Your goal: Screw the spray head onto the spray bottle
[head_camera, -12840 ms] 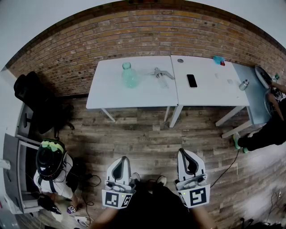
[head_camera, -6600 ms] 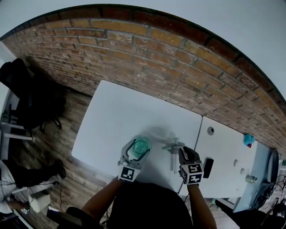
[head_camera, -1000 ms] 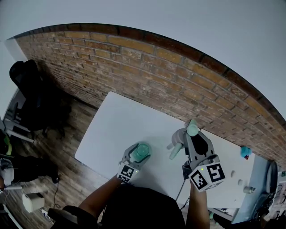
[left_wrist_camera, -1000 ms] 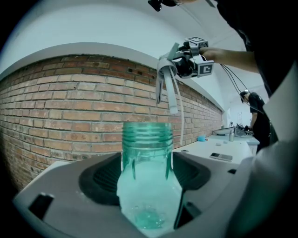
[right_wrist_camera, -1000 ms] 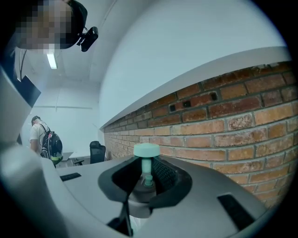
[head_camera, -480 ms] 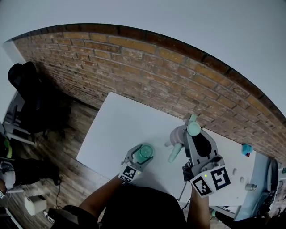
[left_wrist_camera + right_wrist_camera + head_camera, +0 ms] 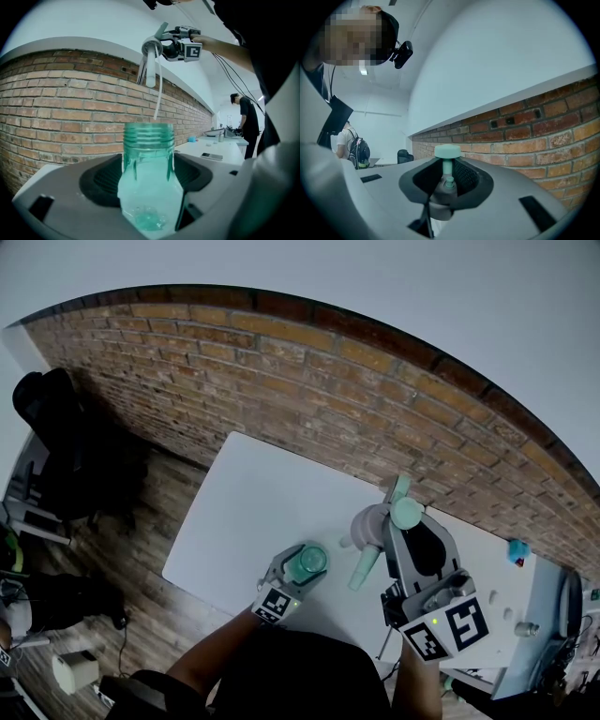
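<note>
Head view: sprayer in right tongs

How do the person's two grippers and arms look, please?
The left gripper and the right gripper have grey, rounded plastic bodies with dark inner pads. Each carries a white cube with black square markers. The person wears a black top; the forearms are uncovered.

Red brick wall under pale plaster; wood-plank floor; white worktop; dark shape left, possibly a chair.
</note>
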